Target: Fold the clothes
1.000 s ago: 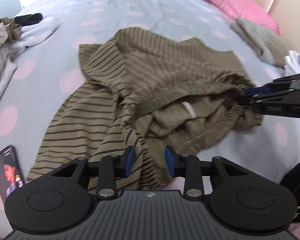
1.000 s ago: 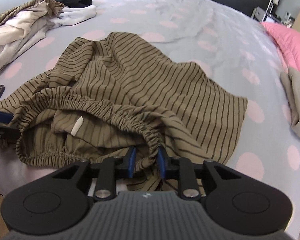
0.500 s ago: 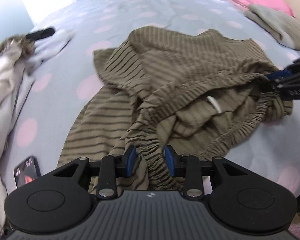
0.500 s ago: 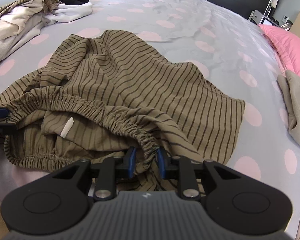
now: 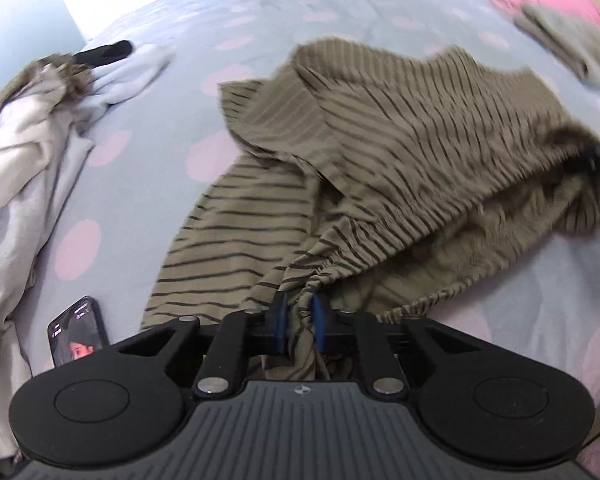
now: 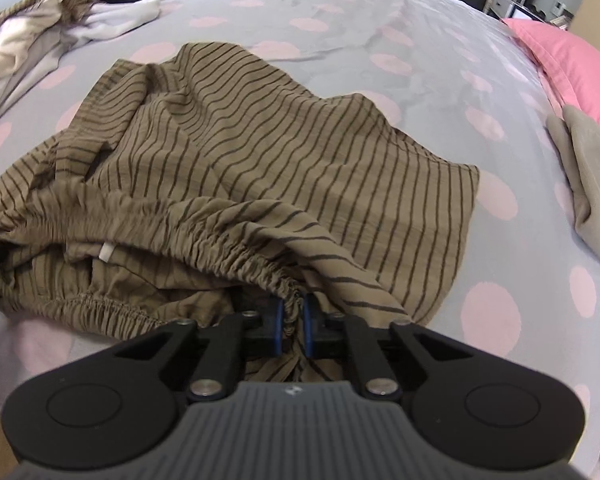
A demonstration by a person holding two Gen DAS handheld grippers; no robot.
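Claws, two: left claw (image 5: 300,322) and right claw (image 6: 291,322) closing on one striped skirt's (image 6: 260,152) waistband.

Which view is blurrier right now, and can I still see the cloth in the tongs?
Left wrist view: motion blur smears the striped garment toward the right edge, yet the left tongs, closing, show the waistband bunched between them. Right wrist view: sharper, slight blur at left; right tongs closing on the waistband too.

Striped skirt (image 6: 284,152): thin crinkled matt cloth, gathered elastic waistband (image 6: 220,244). Bedsheet (image 6: 340,20): smooth matt cotton. Phone (image 5: 78,330): glossy screen.
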